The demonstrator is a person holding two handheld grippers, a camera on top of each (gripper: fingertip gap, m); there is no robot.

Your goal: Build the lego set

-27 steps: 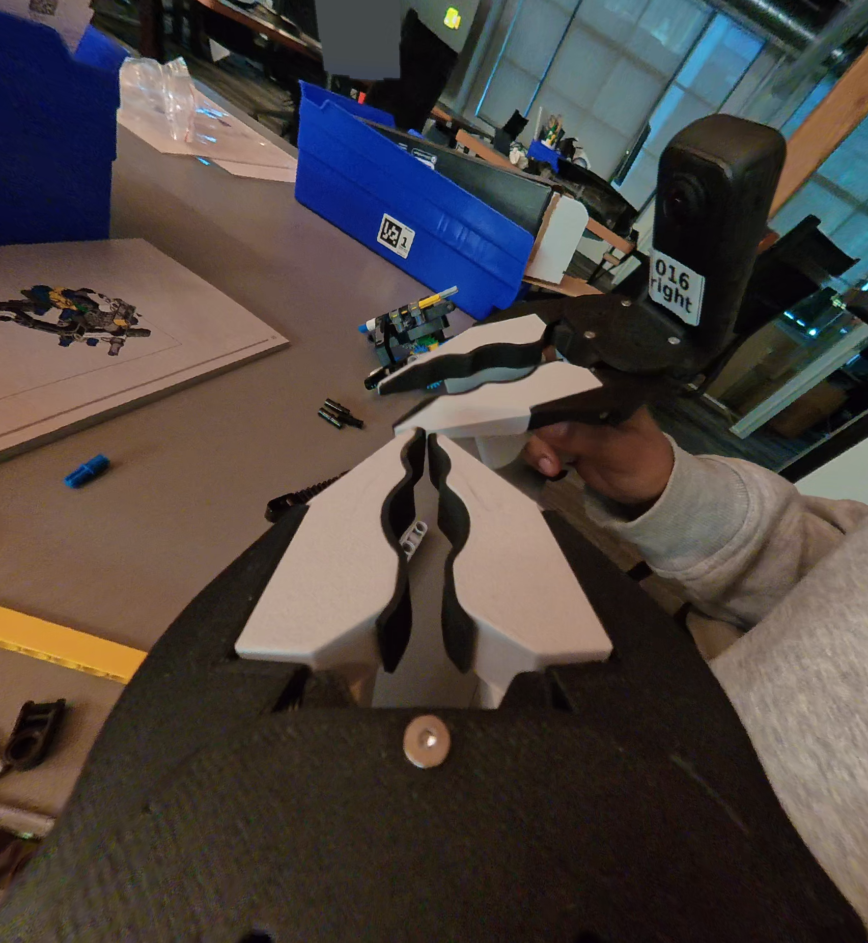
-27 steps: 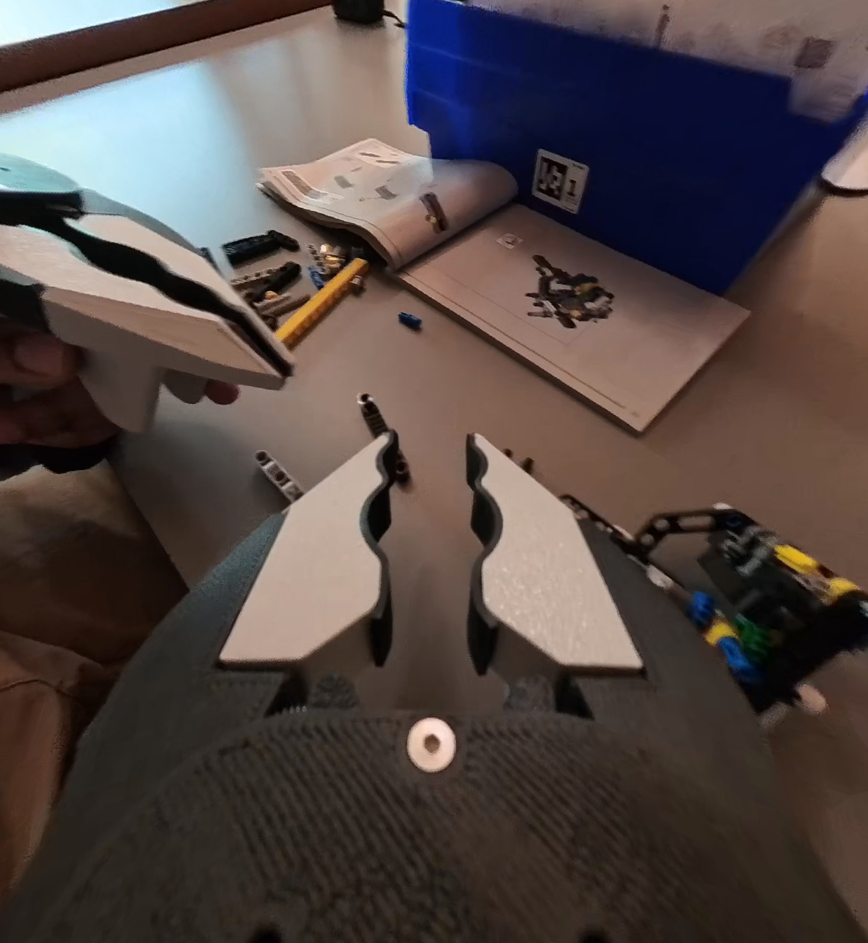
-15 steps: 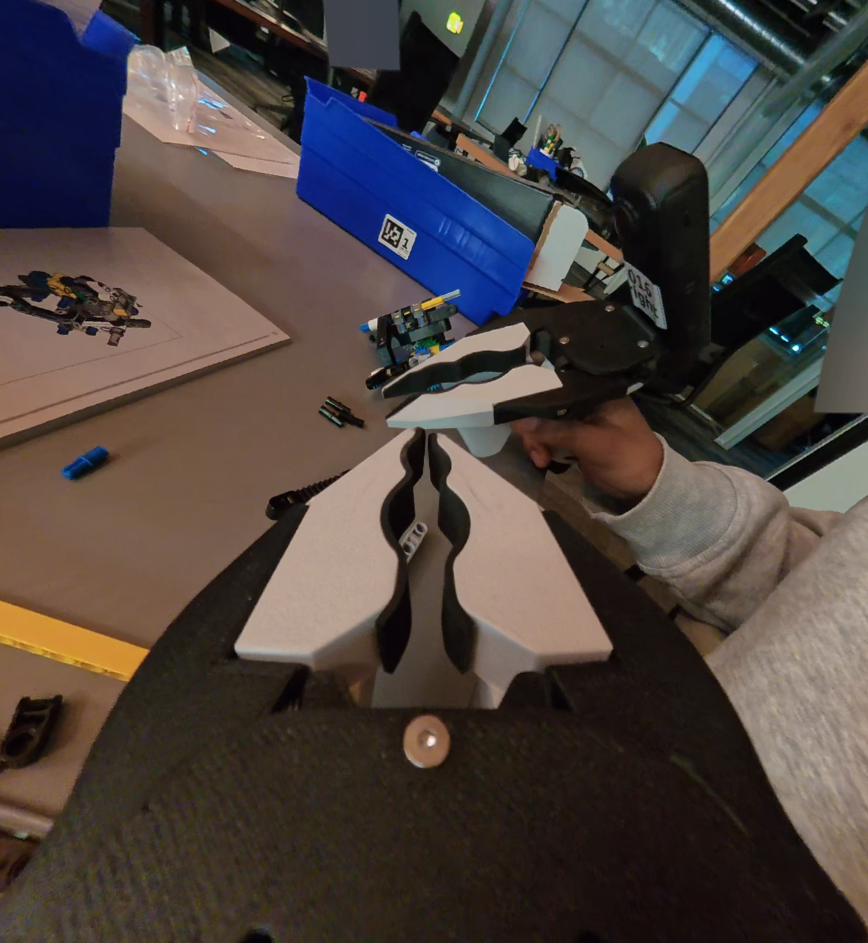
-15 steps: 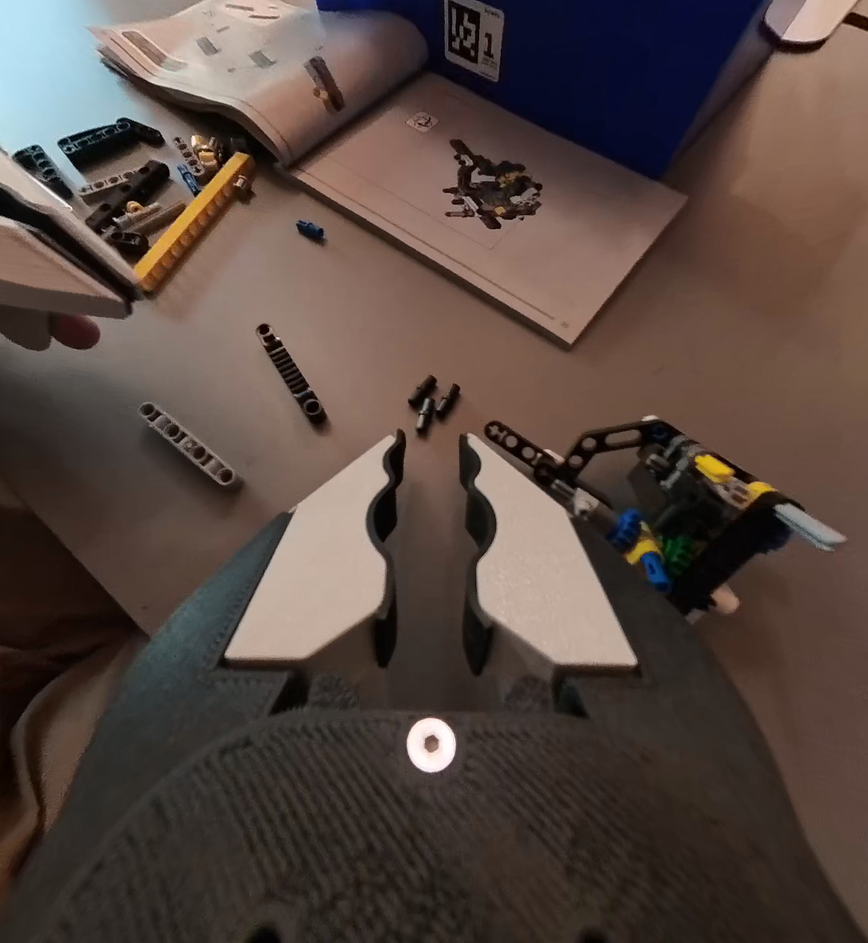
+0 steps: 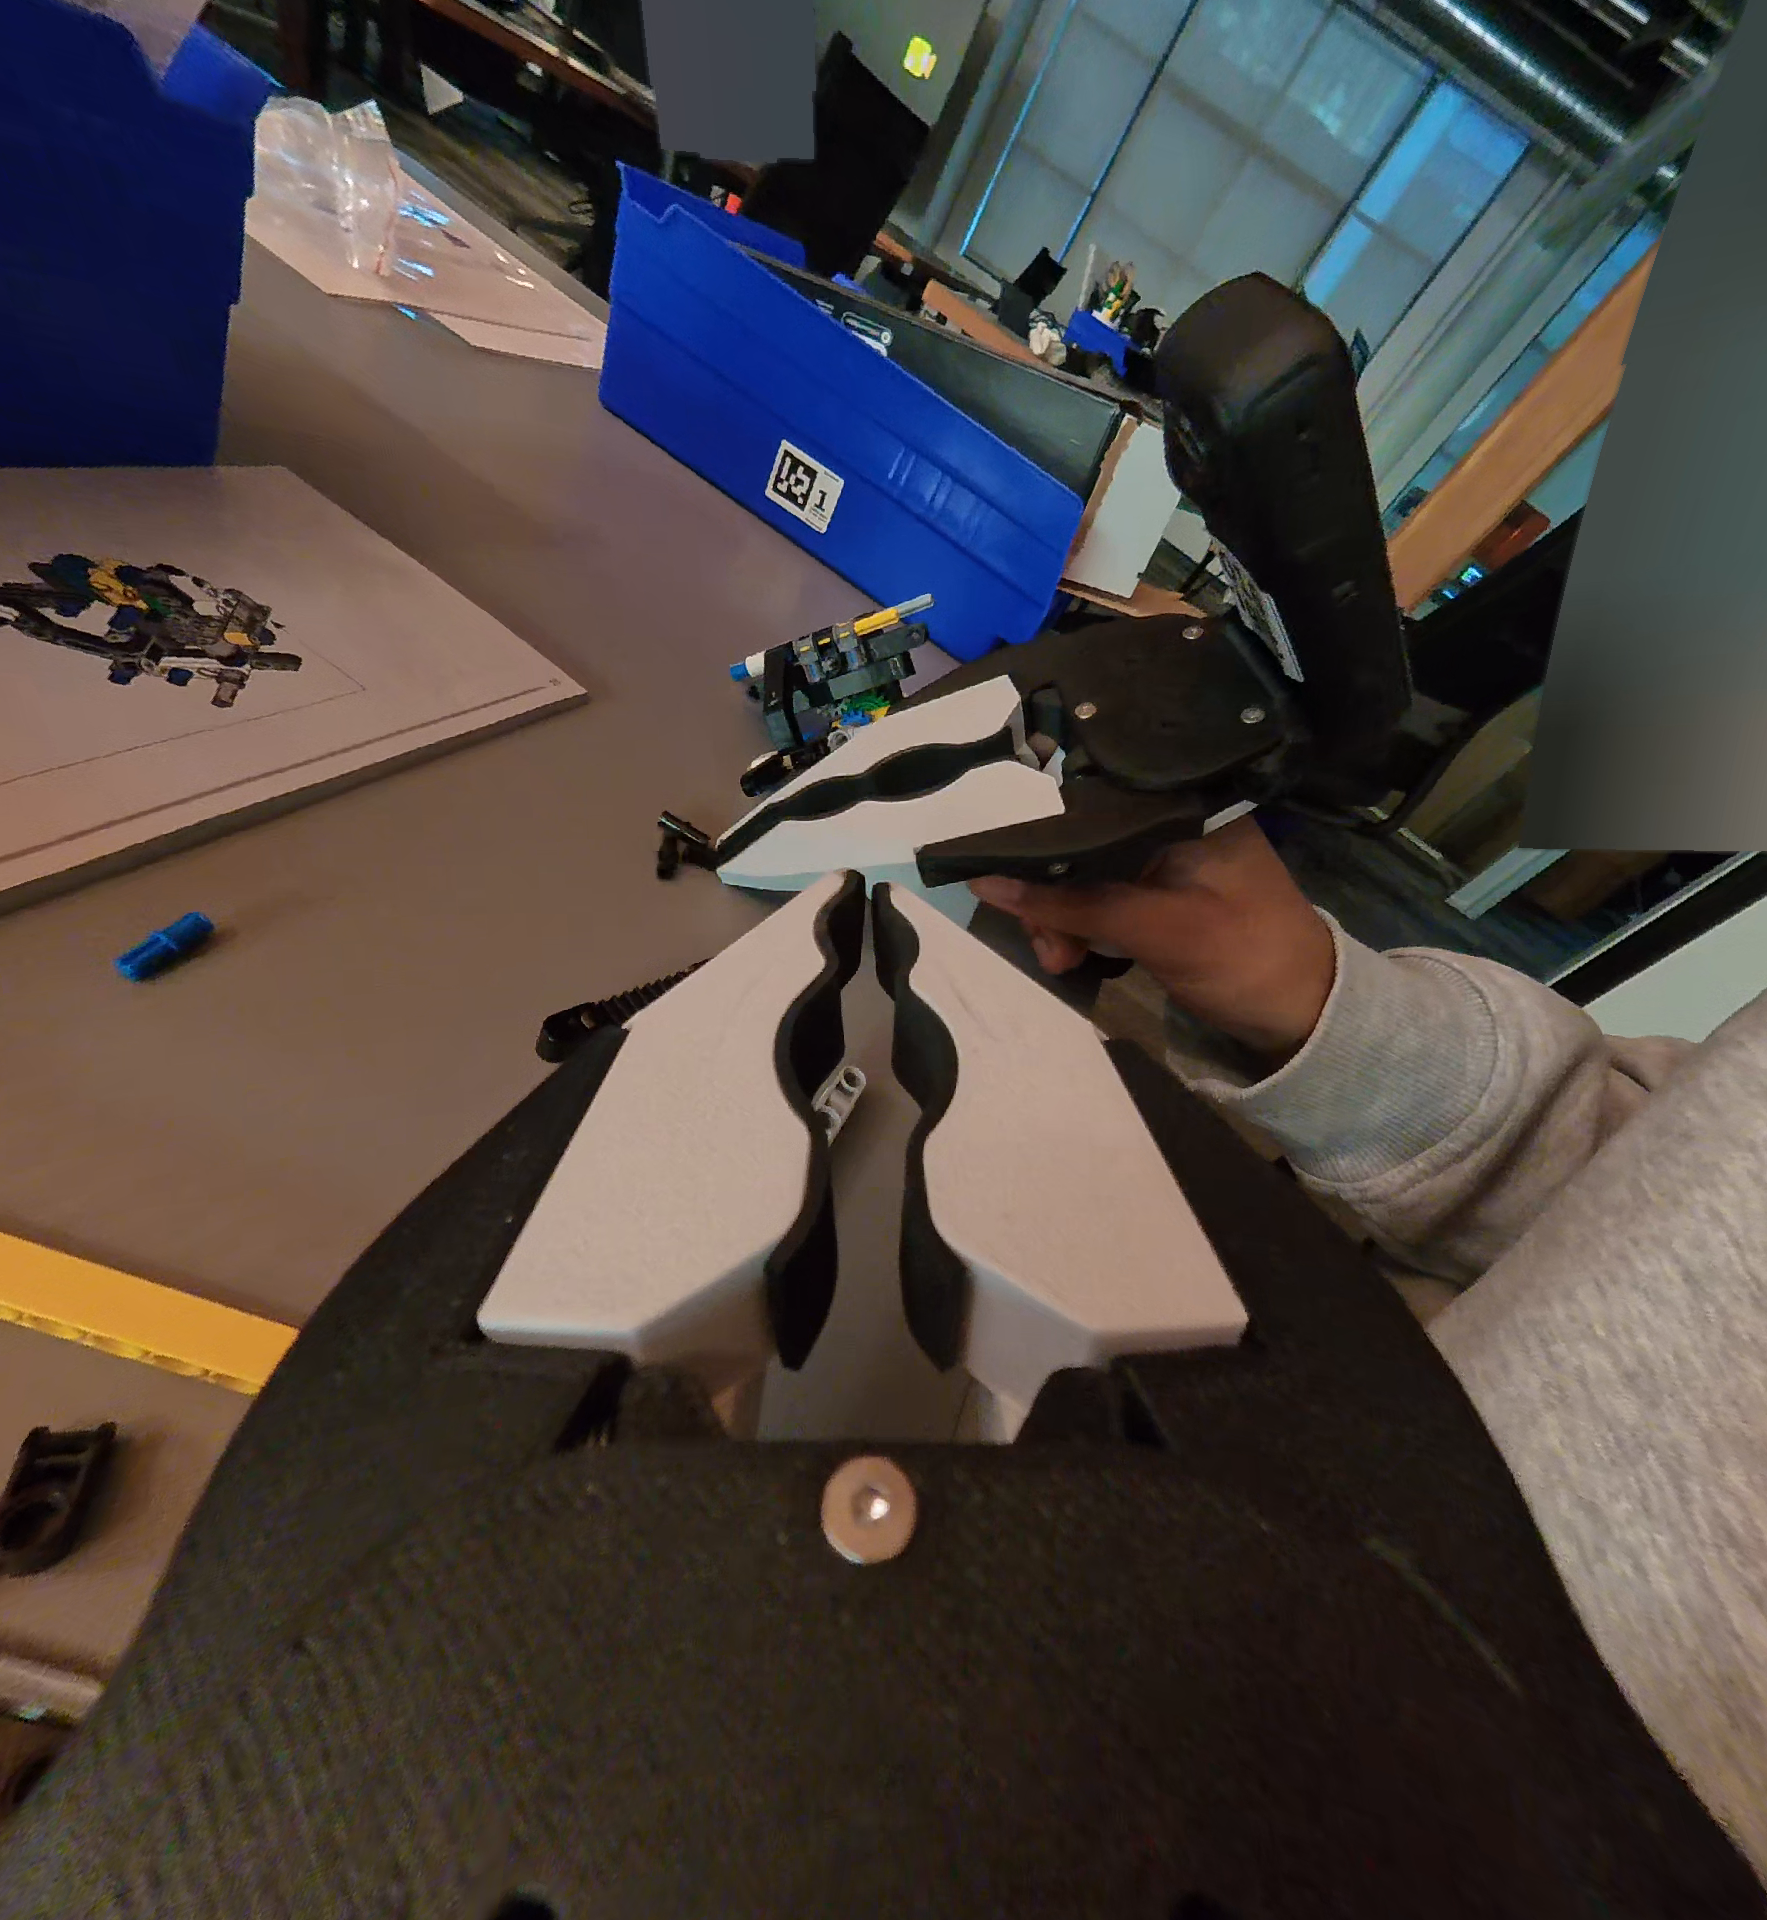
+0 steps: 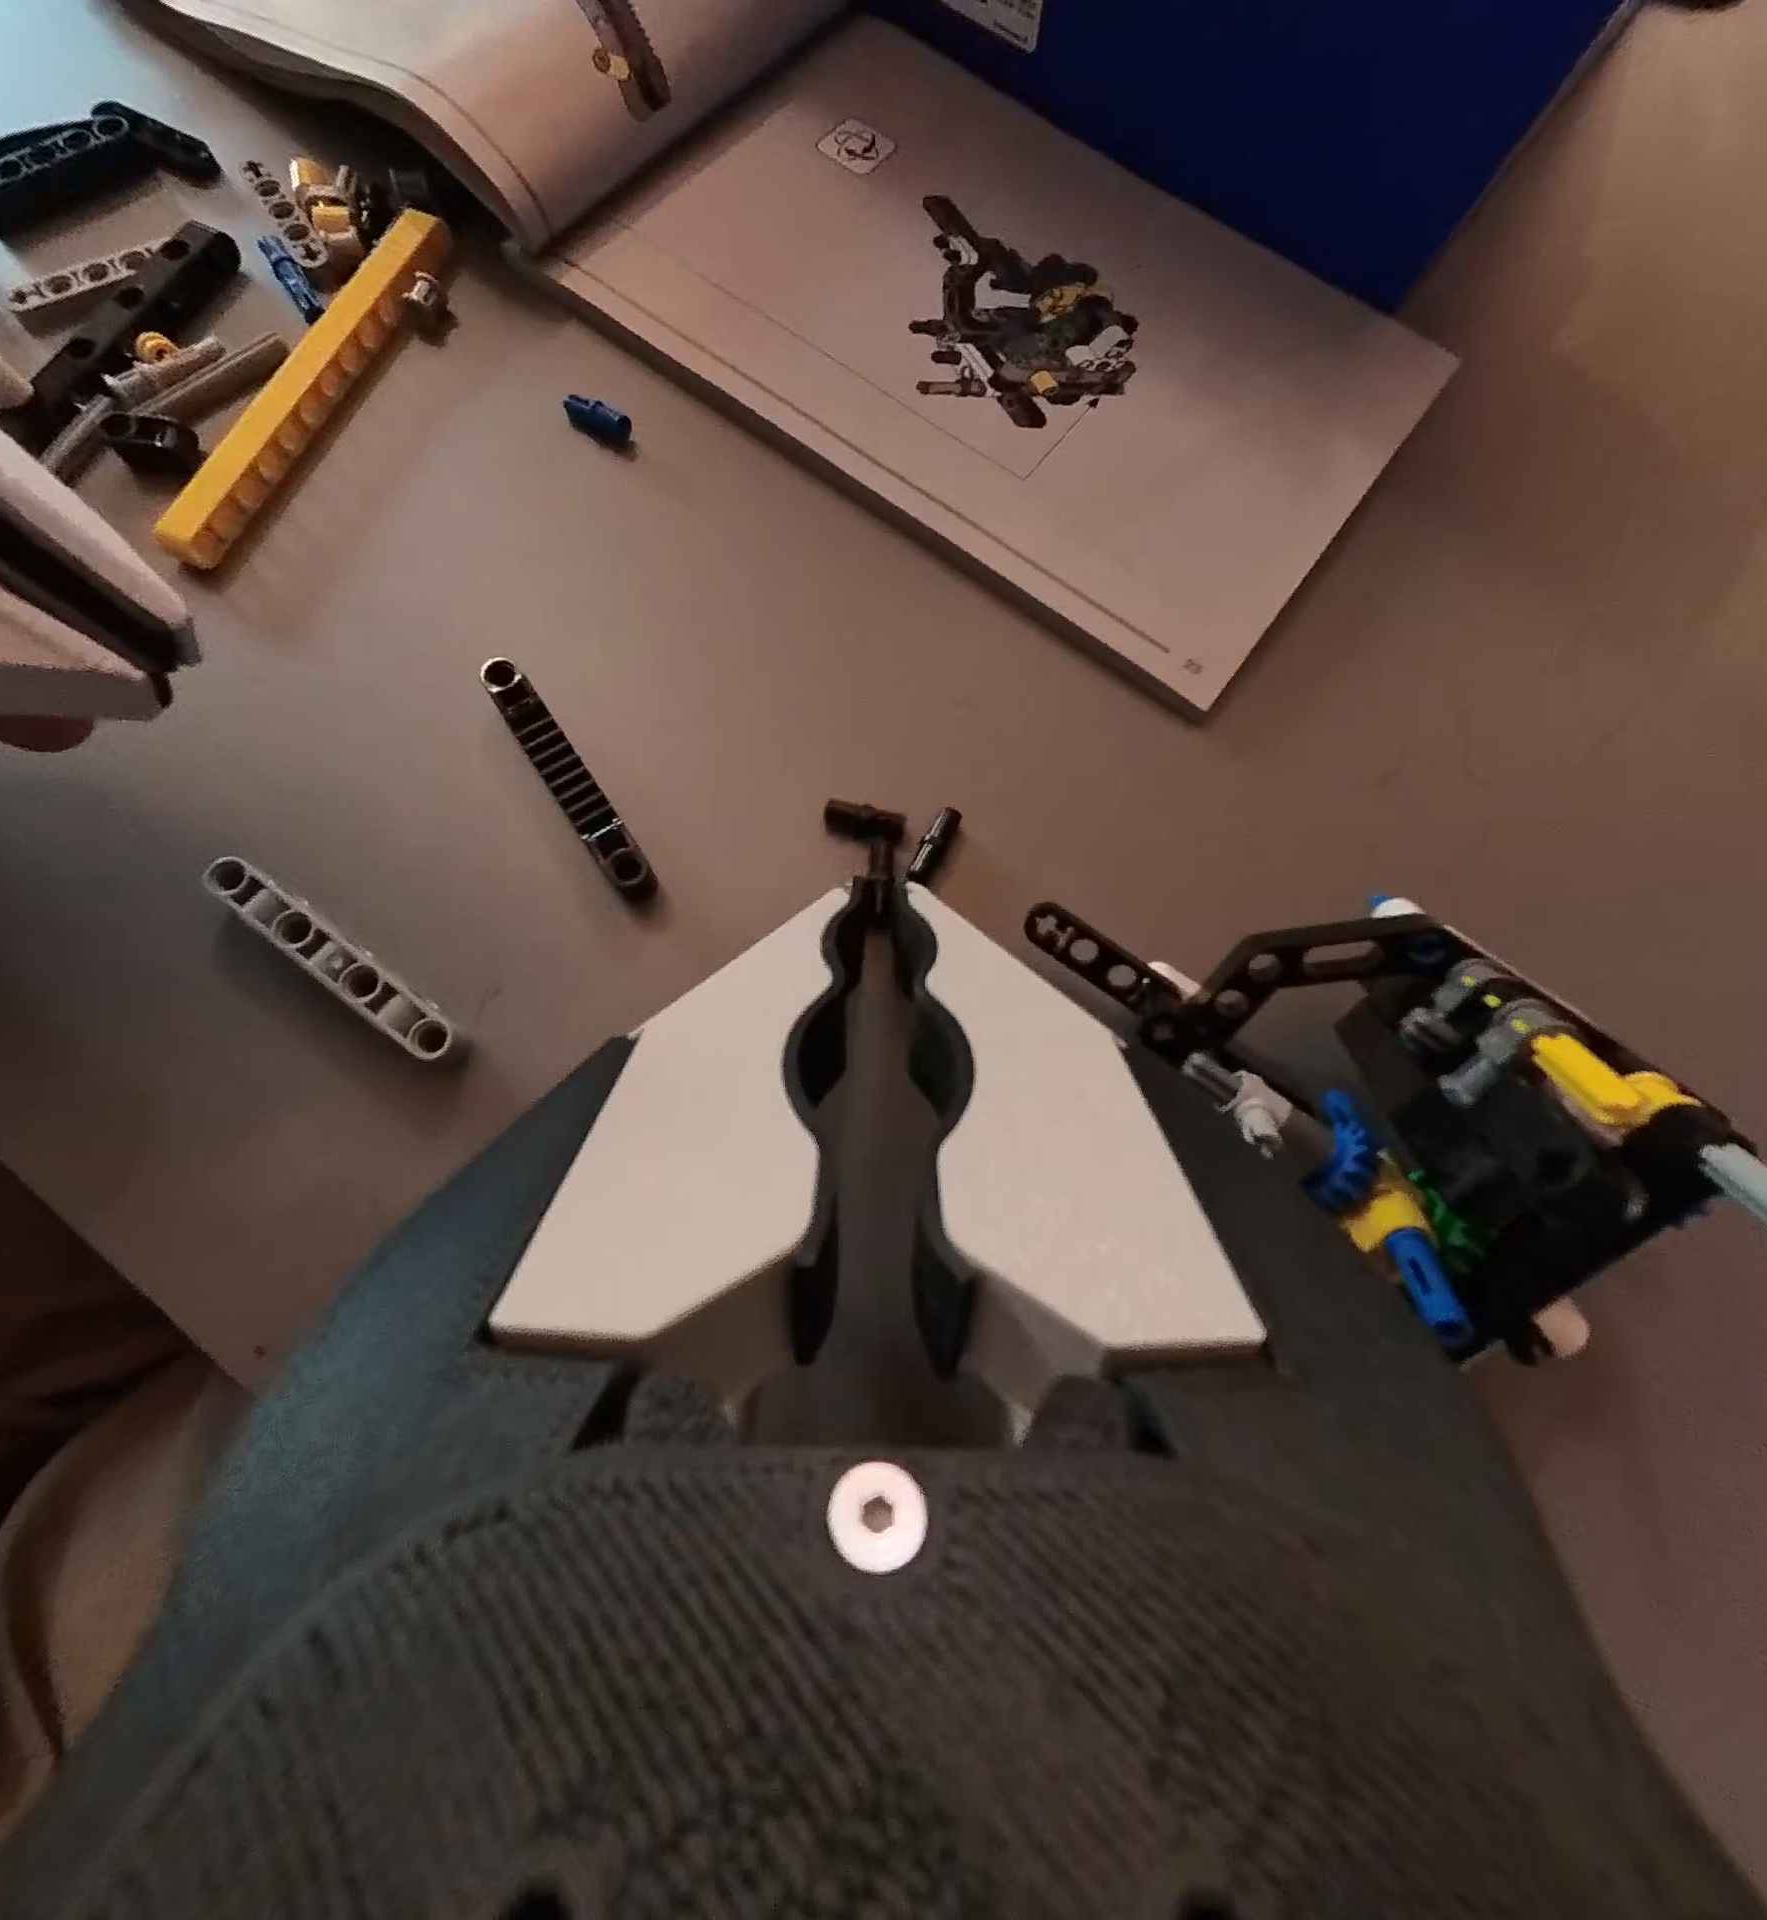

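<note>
My right gripper (image 6: 874, 899) is low over the table, its jaws shut on a small black pin (image 6: 873, 878) that pokes out past the tips. Two more black pins (image 6: 858, 821) lie just beyond it. The part-built model (image 6: 1481, 1122), black with yellow and blue parts, lies to its right and also shows in the left wrist view (image 5: 837, 675). My left gripper (image 5: 868, 899) is shut and empty, held above the table near its front edge. A grey beam (image 5: 843, 1096) shows through the gap behind its tips; it lies flat on the table (image 6: 333, 961). The right gripper (image 5: 739, 847) is just ahead of the left one.
An open instruction booklet (image 6: 1014, 364) lies at the back in front of a blue bin (image 5: 837, 457). A black toothed rack (image 6: 567, 779), a blue pin (image 6: 596, 416), a long yellow beam (image 6: 307, 384) and a pile of loose parts (image 6: 110, 270) lie to the left. The tips of one gripper are about 10 cm away from the tips of the other.
My right gripper swung down to the black pins and closed on one. My left gripper stayed shut and almost still.
</note>
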